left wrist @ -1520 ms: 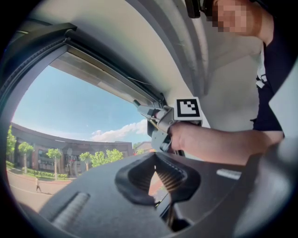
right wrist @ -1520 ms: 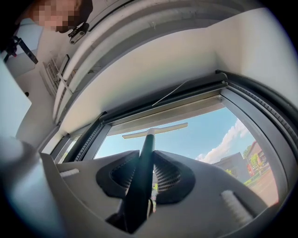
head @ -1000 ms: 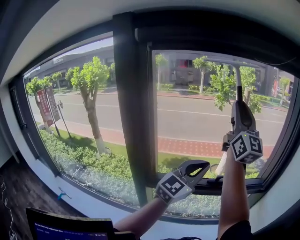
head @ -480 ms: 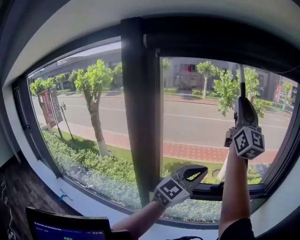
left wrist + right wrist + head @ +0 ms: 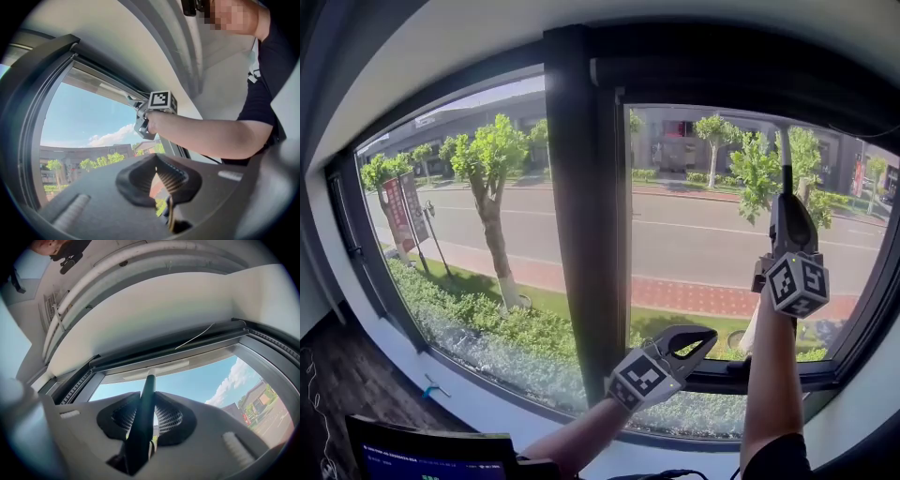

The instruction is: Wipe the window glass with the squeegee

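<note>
My right gripper (image 5: 788, 217) is raised against the right window pane (image 5: 694, 234) and is shut on the dark handle of the squeegee (image 5: 785, 173), which points straight up. In the right gripper view the handle (image 5: 144, 404) runs between the pads, and the pale blade (image 5: 157, 370) lies across the top edge of the glass. My left gripper (image 5: 694, 336) hangs lower, near the window's bottom frame, shut with nothing in it. In the left gripper view its pads (image 5: 140, 180) meet, and the right gripper's marker cube (image 5: 161, 100) shows above.
A thick dark mullion (image 5: 581, 216) separates the right pane from the left pane (image 5: 459, 244). The dark bottom frame (image 5: 769, 373) runs just under my left gripper. A monitor's top edge (image 5: 431, 455) sits at the lower left. Trees and a road lie outside.
The head view has shifted a little. Both grippers keep nearly the same places, the right one still shut on the squeegee handle.
</note>
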The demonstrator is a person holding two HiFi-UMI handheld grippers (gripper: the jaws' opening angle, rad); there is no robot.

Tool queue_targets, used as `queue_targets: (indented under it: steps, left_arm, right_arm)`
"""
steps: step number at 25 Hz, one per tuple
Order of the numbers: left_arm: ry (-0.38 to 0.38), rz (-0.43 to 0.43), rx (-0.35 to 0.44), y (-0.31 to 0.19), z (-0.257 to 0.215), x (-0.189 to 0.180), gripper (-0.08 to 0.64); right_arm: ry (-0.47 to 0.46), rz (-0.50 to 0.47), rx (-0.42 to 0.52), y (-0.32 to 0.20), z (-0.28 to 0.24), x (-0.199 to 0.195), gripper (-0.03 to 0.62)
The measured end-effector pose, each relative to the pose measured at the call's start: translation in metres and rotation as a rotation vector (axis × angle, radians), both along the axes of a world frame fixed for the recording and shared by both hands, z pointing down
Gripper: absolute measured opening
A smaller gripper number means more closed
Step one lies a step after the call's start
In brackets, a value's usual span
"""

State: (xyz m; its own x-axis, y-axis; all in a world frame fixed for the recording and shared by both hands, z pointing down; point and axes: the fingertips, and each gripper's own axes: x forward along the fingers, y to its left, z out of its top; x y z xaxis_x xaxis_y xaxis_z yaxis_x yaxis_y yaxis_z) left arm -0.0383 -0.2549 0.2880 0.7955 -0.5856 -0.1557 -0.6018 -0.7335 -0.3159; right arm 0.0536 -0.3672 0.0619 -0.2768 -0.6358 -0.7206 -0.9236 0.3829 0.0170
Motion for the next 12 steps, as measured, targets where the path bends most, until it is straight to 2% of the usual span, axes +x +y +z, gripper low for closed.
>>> queue_targets:
  steps: [12]
  left_arm:
    - [-0.001,0.016,-0.001,0.006,0.003,0.003,0.002]
  right_arm:
    - [0.029,0.017,-0.015,0.005,0.019,-0.002,0.098]
